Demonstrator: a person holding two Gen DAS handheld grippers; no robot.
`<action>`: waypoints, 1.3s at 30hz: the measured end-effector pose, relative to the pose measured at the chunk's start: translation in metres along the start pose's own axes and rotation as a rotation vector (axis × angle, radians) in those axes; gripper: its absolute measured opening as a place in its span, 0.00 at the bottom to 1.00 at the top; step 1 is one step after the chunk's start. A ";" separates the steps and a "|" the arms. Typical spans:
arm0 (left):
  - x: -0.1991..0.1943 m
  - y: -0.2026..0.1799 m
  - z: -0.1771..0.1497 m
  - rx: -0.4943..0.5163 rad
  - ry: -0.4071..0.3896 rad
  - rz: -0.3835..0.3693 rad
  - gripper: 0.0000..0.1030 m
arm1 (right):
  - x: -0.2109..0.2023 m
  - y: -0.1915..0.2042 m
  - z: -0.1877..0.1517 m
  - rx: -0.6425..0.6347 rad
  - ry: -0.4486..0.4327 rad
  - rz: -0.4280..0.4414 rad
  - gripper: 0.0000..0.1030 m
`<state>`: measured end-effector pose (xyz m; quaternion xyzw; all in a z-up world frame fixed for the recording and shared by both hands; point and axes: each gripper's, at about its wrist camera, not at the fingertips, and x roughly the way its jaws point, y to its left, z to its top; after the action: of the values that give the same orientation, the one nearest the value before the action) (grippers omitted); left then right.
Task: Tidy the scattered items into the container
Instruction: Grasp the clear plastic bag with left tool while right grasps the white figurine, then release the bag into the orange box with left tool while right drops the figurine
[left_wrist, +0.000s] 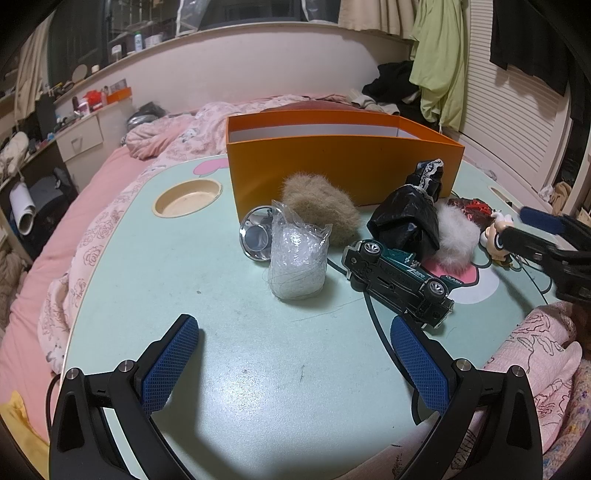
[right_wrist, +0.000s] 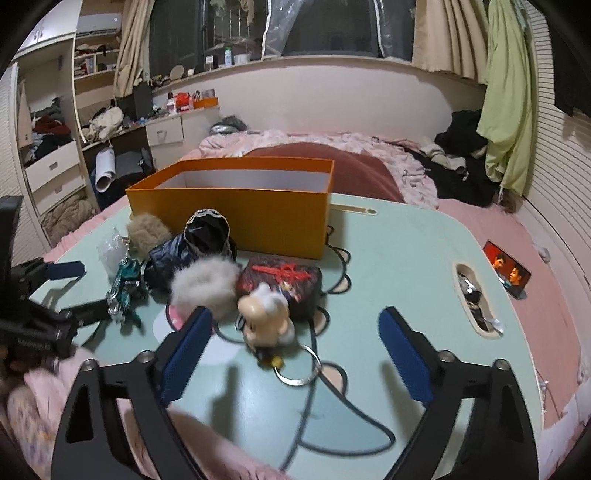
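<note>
Two grippers are sitting over a big mint-green table (left_wrist: 207, 258) that is lying on a pink bed. Biggest of the task things, the orange box (left_wrist: 343, 170) is standing near the far edge of the table, at 12 o'clock in the left wrist view, and its top is open. Just in front of it the scattered things are lying in a bunch. A brown fluffy ball (left_wrist: 321, 210) is sitting against the box wall. At its 3 o'clock a shiny black bag with lace (left_wrist: 406, 218) is slumping, with a white fluffy ball (left_wrist: 456, 236) touching its right side. A dark red pouch (right_wrist: 280, 280) is lying at 3 o'clock from the white ball in the right wrist view. A green toy car (left_wrist: 399, 277) is lying on its side at 6 o'clock from the black bag. A clear plastic bag (left_wrist: 297, 254) is standing at 9 o'clock from the car, with a small silver dish (left_wrist: 255, 236) leaning just beside it. A little doll keychain (right_wrist: 266, 317) is lying near the right gripper (right_wrist: 295, 332), at about 12 o'clock between its fingers, but they are not touching it. Its jaws are standing wide apart. The left gripper (left_wrist: 295, 343) is also gaping wide over bare table, holding nothing.
</note>
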<state>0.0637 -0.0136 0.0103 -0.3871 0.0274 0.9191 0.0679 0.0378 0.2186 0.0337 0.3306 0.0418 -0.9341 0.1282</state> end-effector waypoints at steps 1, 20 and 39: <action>0.000 0.000 0.000 0.000 0.000 0.000 1.00 | 0.006 0.002 0.002 -0.007 0.018 -0.003 0.76; -0.004 0.030 0.036 -0.134 -0.052 -0.040 0.62 | -0.016 0.001 -0.021 -0.013 -0.030 0.058 0.37; -0.055 0.033 0.063 -0.103 -0.195 -0.126 0.25 | -0.034 -0.002 0.014 0.014 -0.116 0.098 0.37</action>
<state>0.0522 -0.0456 0.0942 -0.2999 -0.0509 0.9465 0.1080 0.0540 0.2253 0.0663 0.2787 0.0113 -0.9444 0.1738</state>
